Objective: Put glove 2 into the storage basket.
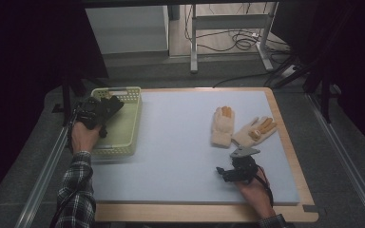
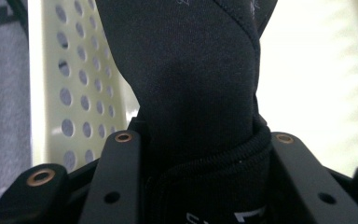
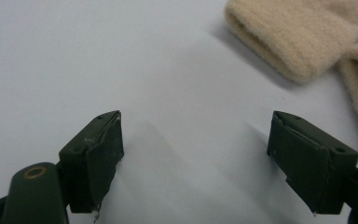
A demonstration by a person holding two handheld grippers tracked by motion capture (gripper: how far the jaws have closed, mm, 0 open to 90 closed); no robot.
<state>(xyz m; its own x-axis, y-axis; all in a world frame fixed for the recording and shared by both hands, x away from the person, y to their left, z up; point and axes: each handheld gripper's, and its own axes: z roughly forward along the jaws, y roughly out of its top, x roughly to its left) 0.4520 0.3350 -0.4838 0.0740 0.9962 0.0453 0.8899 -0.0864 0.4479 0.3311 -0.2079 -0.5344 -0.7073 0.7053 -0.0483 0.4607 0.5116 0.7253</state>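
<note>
My left gripper [image 1: 96, 112] hovers over the pale yellow basket [image 1: 129, 124] at the table's left, shut on a black glove [image 1: 112, 102]. In the left gripper view the black glove [image 2: 200, 84] has a ribbed cuff pinched between the jaws of that gripper [image 2: 203, 140], with the basket's holed wall [image 2: 70, 93] behind it. Two cream gloves with orange fingertips lie at the right: one [image 1: 222, 126] lengthwise, the other [image 1: 255, 130] slanted. My right gripper [image 1: 235, 165] is low over the mat just in front of them, open and with nothing in it. The right gripper view puts its jaws [image 3: 196, 140] wide apart, a cream cuff [image 3: 284, 32] ahead to the right.
A light grey mat [image 1: 176, 142] covers the wooden table [image 1: 285, 142]. Beyond the far edge are a metal stand [image 1: 228, 28], floor cables and dark curtains. A metal rail [image 1: 47, 166] runs along the table's left side.
</note>
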